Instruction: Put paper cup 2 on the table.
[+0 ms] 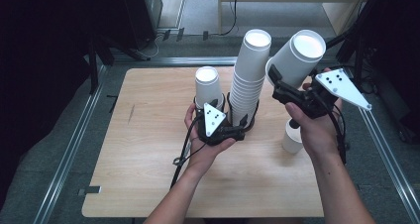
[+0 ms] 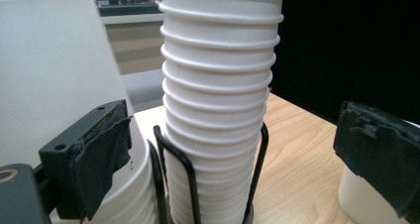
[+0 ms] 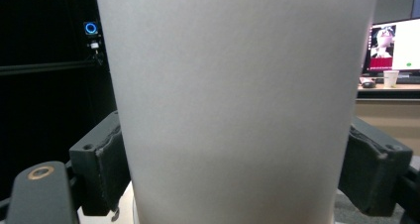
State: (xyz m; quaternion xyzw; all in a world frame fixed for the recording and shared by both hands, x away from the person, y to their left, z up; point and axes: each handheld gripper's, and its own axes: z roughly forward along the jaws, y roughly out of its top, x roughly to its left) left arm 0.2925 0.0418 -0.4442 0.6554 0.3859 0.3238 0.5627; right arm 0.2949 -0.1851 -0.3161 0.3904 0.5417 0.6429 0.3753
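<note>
While the right tongs (image 1: 275, 80) clamp a tilted paper cup (image 1: 298, 57) beside the tall stack (image 1: 250, 75), a clumsy approach could topple it; the left tongs (image 1: 233, 120) stand wide around its base.

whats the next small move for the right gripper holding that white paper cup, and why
Probably lower the white paper cup to the bare wooden table: the right gripper grips it tilted in the air, and a short white cup already stands below that hand.
</note>
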